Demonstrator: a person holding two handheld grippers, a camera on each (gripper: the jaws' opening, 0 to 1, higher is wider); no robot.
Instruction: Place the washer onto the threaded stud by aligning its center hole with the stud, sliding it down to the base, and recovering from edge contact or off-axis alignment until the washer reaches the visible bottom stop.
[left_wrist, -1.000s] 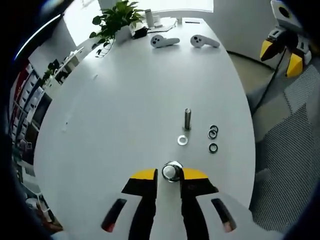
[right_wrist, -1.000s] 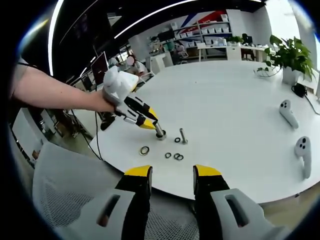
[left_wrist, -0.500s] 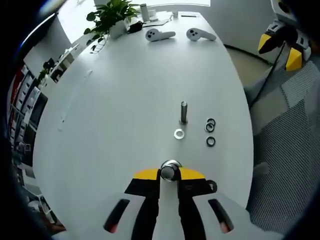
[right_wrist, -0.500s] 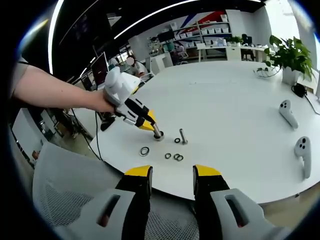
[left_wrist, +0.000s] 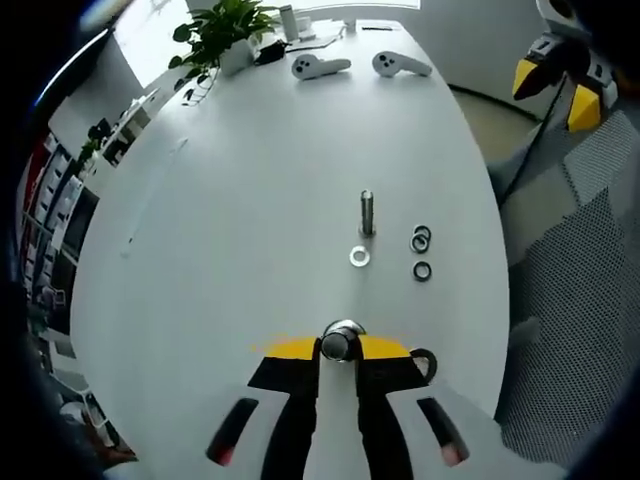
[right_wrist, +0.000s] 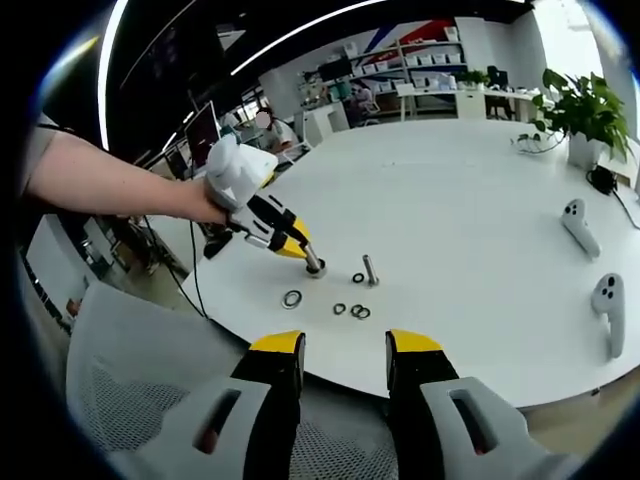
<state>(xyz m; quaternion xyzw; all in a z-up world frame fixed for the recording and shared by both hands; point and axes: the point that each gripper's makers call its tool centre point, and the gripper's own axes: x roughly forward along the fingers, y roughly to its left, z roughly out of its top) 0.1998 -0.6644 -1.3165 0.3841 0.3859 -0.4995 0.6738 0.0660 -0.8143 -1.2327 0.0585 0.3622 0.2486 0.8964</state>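
Your left tool (left_wrist: 340, 345) is clamped narrow on a thick silver washer (left_wrist: 342, 340), which sits between its yellow-tipped jaws low over the near part of the white worktop (left_wrist: 250, 200). Ahead of it in the left gripper view, the threaded stud (left_wrist: 367, 213) stands upright on the worktop, well apart from the held washer. A flat silver washer (left_wrist: 359, 257) lies on the surface just in front of the stud's base, and three small dark rings (left_wrist: 421, 240) lie off to the stud's right, two of them touching and the third just beside them. A larger dark ring (left_wrist: 423, 362) lies on the worktop beside the left tool's right jaw. At the far end sit two white controllers (left_wrist: 362, 66) and a potted plant (left_wrist: 222, 38). In the right gripper view, your right tool (right_wrist: 342, 348) hangs wide and holds nothing, off the worktop's edge above a grey mesh chair (right_wrist: 130, 400). From there the left tool (right_wrist: 305, 260) is seen angled down toward the worktop, gripped by your left hand (right_wrist: 213, 205), with the held washer (right_wrist: 314, 268) at its tip close to the stud (right_wrist: 369, 270). An open office with shelving (right_wrist: 420, 70) stretches behind.
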